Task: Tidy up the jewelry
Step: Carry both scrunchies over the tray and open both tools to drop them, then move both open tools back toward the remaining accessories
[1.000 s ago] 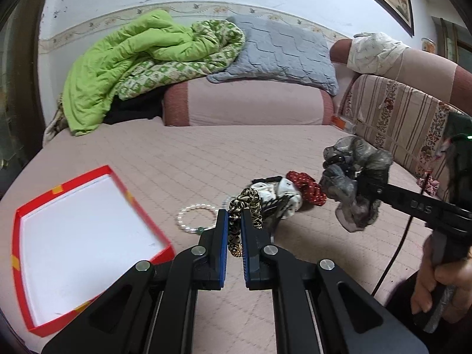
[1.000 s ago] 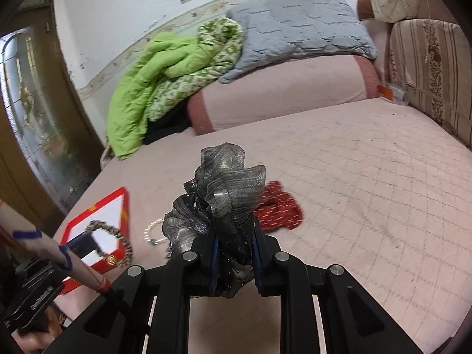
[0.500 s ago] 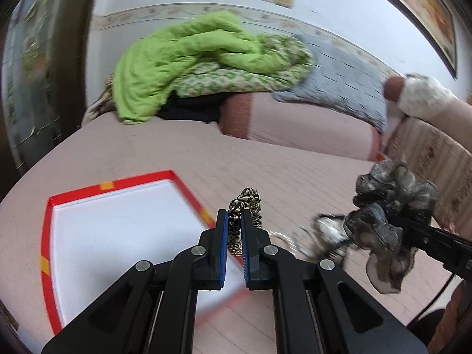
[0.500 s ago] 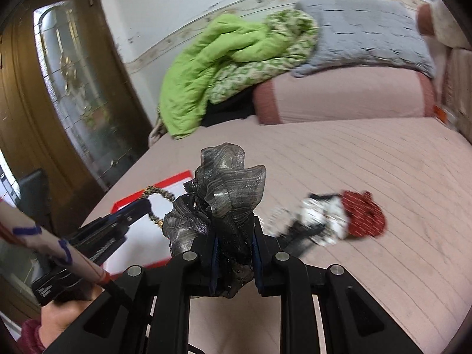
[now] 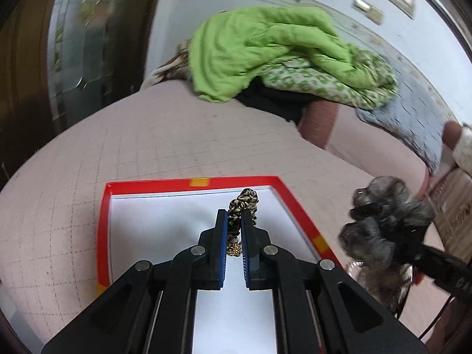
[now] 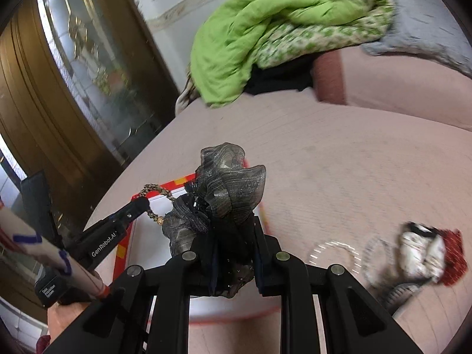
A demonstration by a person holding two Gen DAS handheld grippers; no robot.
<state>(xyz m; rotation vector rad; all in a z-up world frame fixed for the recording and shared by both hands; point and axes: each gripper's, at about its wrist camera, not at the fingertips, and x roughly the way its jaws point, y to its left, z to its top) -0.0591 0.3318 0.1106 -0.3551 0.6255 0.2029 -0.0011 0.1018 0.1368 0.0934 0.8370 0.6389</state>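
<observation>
Two grippers: each carries one hair tie above the pink quilted bed (image 5: 153,135).
Left gripper (image 5: 234,221): jaws clamped on a leopard-print scrunchie (image 5: 246,200), over the white-floored red-rimmed box (image 5: 101,236).
Right gripper (image 6: 227,236): jaws clenched around a grey sheer scrunchie (image 6: 227,183), beside the box's right edge.
Bed: white bead bracelet (image 6: 334,255), red scrunchie (image 6: 455,261).

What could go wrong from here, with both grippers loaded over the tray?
1. The left gripper pinches only a thin part of the leopard-print loop; on release it may snag on a pad rather than drop into the red tray.
2. The right gripper and its bulky grey scrunchie crowd the same tray, so the two tools could collide.
</observation>
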